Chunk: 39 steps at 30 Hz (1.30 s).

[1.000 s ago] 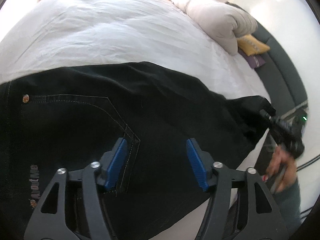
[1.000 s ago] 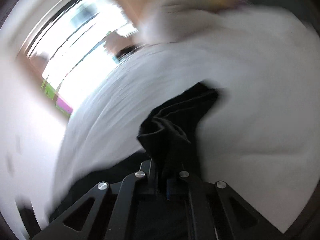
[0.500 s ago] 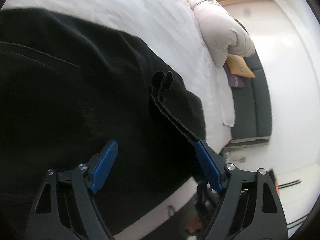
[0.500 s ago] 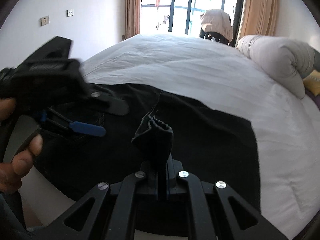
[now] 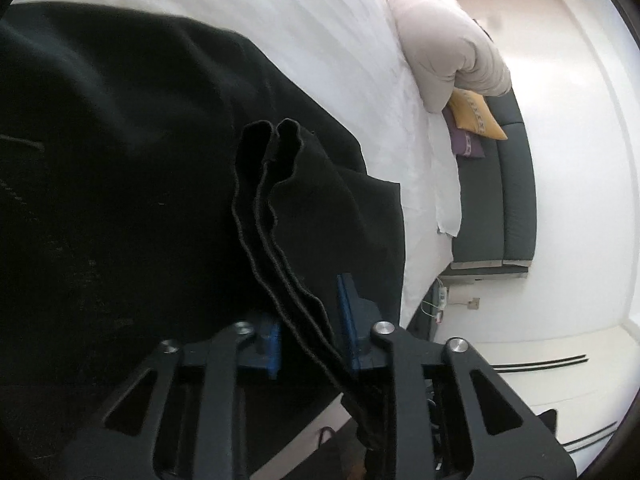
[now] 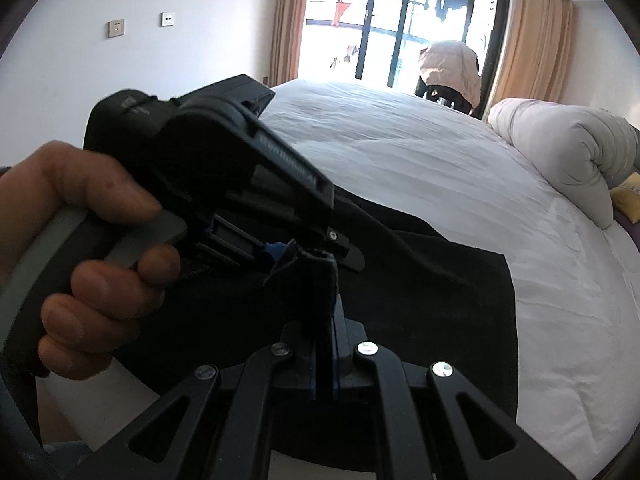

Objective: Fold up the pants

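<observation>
Black pants (image 5: 120, 184) lie spread on the white bed (image 5: 320, 40). My right gripper (image 6: 324, 344) is shut on a bunched hem of the pants (image 6: 320, 276) and holds it up. My left gripper (image 5: 310, 320) has its blue pads on either side of that same hem edge (image 5: 272, 208), with a gap still between them. In the right wrist view the left gripper (image 6: 288, 252) comes in from the left, held by a hand (image 6: 92, 248), its tips at the raised hem.
A rolled beige duvet (image 5: 444, 36) lies at the head of the bed. Yellow and purple cushions (image 5: 476, 120) rest on a dark sofa (image 5: 512, 200) beside the bed. A balcony door (image 6: 400, 32) with curtains is behind the bed.
My left gripper has moved onto the raised hem and its jaws have narrowed around it. My right gripper keeps holding the hem up.
</observation>
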Tool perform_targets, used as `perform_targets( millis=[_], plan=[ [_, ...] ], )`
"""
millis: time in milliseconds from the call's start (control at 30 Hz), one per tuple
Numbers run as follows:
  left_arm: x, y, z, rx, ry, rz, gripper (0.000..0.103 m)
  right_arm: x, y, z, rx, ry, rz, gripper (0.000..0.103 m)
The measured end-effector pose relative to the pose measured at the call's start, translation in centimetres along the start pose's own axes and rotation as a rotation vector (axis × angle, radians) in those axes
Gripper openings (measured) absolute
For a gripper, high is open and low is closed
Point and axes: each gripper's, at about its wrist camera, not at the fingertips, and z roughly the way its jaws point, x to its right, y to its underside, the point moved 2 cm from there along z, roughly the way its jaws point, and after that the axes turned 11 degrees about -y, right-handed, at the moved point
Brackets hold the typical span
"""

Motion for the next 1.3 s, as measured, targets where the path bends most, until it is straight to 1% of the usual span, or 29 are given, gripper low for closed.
perform_targets(
  millis=[133, 167, 233, 467, 567, 600, 633, 667, 700, 733, 767, 800, 833, 867, 933, 1000, 1033, 1100, 1167, 1200, 1233, 1267, 1300],
  plan=[
    [-0.4, 0.0, -0.9, 0.033, -0.023, 0.009, 0.013, -0.9, -0.2, 0.0, 0.001, -0.014, -0.016, 0.006],
    [-0.8, 0.8, -1.6, 0.042, -0.030, 0.023, 0.013, -1.2, -0.4, -0.1, 0.003, -0.018, -0.023, 0.006],
    [-0.9, 1.1, -2.5, 0.059, -0.052, 0.043, 0.013, -1.5, -0.5, -0.1, 0.004, -0.026, -0.036, 0.006],
    [-3.3, 2.4, -4.8, 0.081, -0.082, 0.044, 0.013, -3.4, -0.7, 0.4, -0.005, -0.054, -0.052, 0.006],
    [-4.6, 2.7, -4.8, 0.078, -0.113, 0.041, 0.013, -3.9, -0.2, 1.3, -0.023, -0.064, -0.051, 0.007],
    [-5.3, 2.8, -4.7, 0.074, -0.131, 0.037, 0.013, -3.4, -0.2, 2.0, -0.031, -0.071, -0.046, 0.010],
    [-5.6, 2.7, -4.0, 0.068, -0.150, 0.041, 0.013, -3.3, 0.1, 2.5, -0.050, -0.083, -0.037, 0.010],
    [-5.8, 2.7, -3.5, 0.065, -0.152, 0.046, 0.013, -3.2, 0.6, 3.4, -0.084, -0.095, -0.022, 0.012],
    [-5.9, 2.8, -3.3, 0.065, -0.151, 0.050, 0.013, -3.0, 1.0, 4.1, -0.117, -0.110, -0.004, 0.017],
    [-5.8, 2.9, -3.3, 0.065, -0.160, 0.058, 0.013, -2.9, 1.4, 4.3, -0.137, -0.127, 0.013, 0.019],
    [-5.7, 3.0, -3.6, 0.065, -0.179, 0.067, 0.013, -2.7, 1.7, 4.1, -0.143, -0.147, 0.032, 0.029],
    [-5.4, 3.1, -4.1, 0.068, -0.220, 0.082, 0.014, -2.4, 1.9, 3.6, -0.137, -0.183, 0.056, 0.047],
    [-5.1, 3.1, -4.5, 0.072, -0.240, 0.095, 0.014, -2.1, 2.0, 3.1, -0.131, -0.214, 0.076, 0.056],
    [-4.8, 3.2, -4.9, 0.080, -0.261, 0.114, 0.015, -1.7, 2.1, 2.2, -0.118, -0.247, 0.098, 0.065],
    [-4.5, 3.4, -6.7, 0.125, -0.348, 0.155, 0.016, -0.5, 2.1, 0.5, -0.088, -0.298, 0.143, 0.066],
    [-4.3, 3.3, -8.6, 0.177, -0.404, 0.166, 0.016, 1.8, 1.9, -1.2, -0.048, -0.325, 0.210, 0.066],
    [-4.0, 3.2, -9.8, 0.215, -0.419, 0.177, 0.016, 3.4, 1.6, -1.9, -0.022, -0.318, 0.249, 0.066],
    [-2.9, 3.3, -10.6, 0.242, -0.407, 0.205, 0.016, 6.3, 0.7, -2.7, 0.023, -0.296, 0.327, 0.066],
    [-0.3, 3.9, -10.3, 0.260, -0.337, 0.280, 0.016, 9.4, -0.2, -3.0, 0.067, -0.288, 0.404, 0.066],
    [0.5, 4.2, -10.0, 0.260, -0.315, 0.308, 0.016, 11.0, -0.8, -3.0, 0.094, -0.293, 0.439, 0.066],
    [1.7, 4.7, -9.0, 0.253, -0.283, 0.350, 0.016, 12.3, -1.5, -2.9, 0.117, -0.310, 0.467, 0.066],
    [2.3, 5.0, -8.0, 0.243, -0.263, 0.376, 0.016, 13.8, -2.3, -2.3, 0.129, -0.346, 0.496, 0.066],
    [2.8, 5.4, -6.6, 0.223, -0.250, 0.400, 0.016, 15.1, -3.0, -1.2, 0.122, -0.383, 0.519, 0.065]
  ],
)
